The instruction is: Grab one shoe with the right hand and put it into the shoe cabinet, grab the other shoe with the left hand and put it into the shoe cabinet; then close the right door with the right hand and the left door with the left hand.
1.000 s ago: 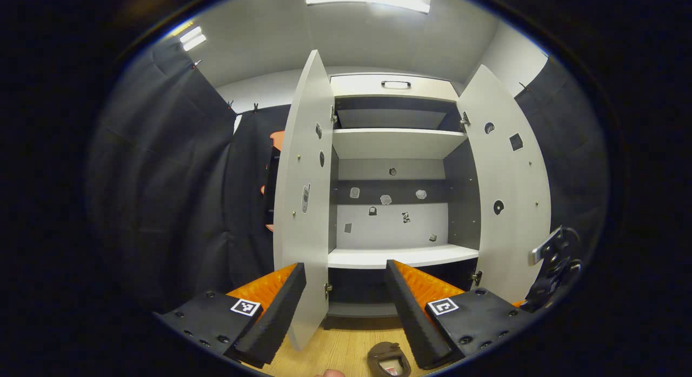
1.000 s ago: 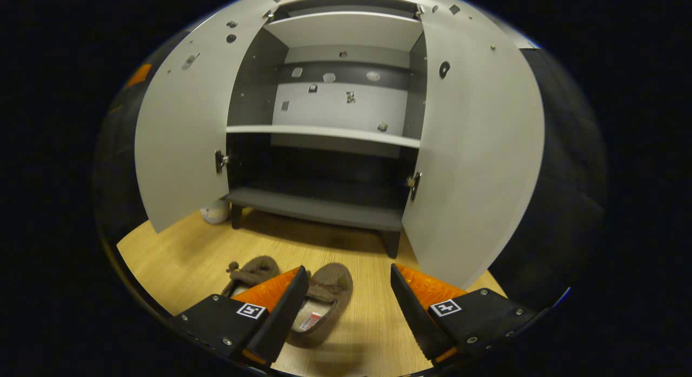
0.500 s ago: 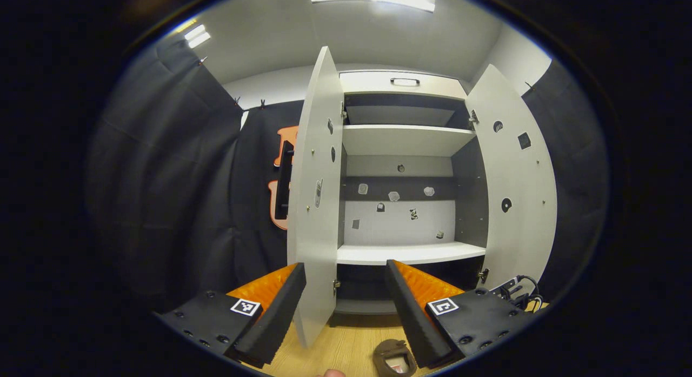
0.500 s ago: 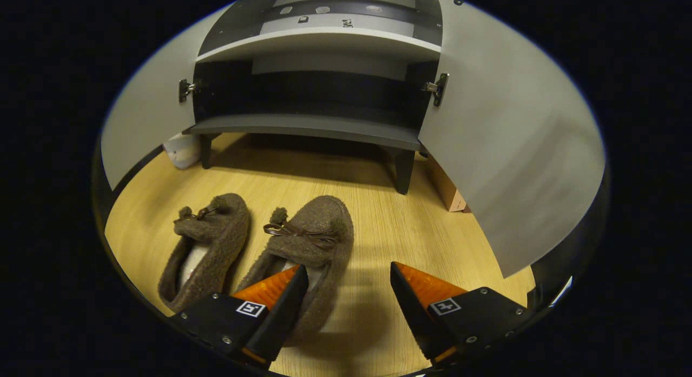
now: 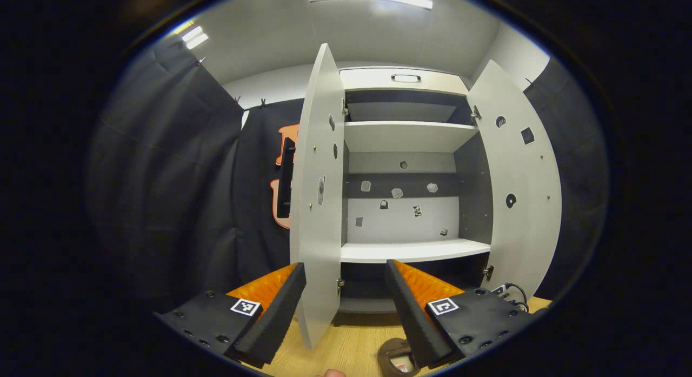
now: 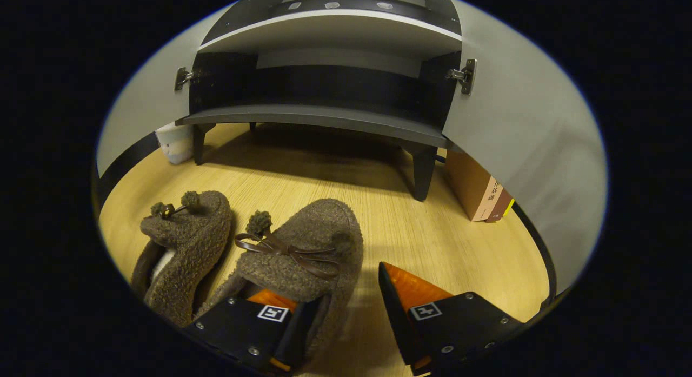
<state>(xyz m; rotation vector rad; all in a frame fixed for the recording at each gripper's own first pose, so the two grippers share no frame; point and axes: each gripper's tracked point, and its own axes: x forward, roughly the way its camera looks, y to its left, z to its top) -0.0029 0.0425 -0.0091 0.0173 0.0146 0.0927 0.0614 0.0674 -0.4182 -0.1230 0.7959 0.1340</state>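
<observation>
Two brown fuzzy shoes lie side by side on the wooden floor in the right gripper view. My right gripper (image 6: 346, 293) is down on the right shoe (image 6: 308, 242). It is open, with its left finger inside the shoe's opening and its right finger outside the shoe's right wall. The left shoe (image 6: 184, 242) lies untouched beside it. Behind them stands the shoe cabinet (image 6: 324, 117) with both doors swung wide. In the left gripper view, my left gripper (image 5: 344, 269) hangs open and empty in front of the cabinet (image 5: 405, 247), level with the left door (image 5: 319, 204). One shoe (image 5: 394, 358) shows below it.
The right door (image 6: 519, 133) stands open at the right, with books (image 6: 478, 185) leaning on the floor behind it. A white soft object (image 6: 173, 141) sits by the cabinet's left leg. Black cloth walls close in both sides.
My right gripper has dropped onto the right shoe; its left finger has slid into the opening and the fingers have narrowed. The left gripper has barely shifted.
</observation>
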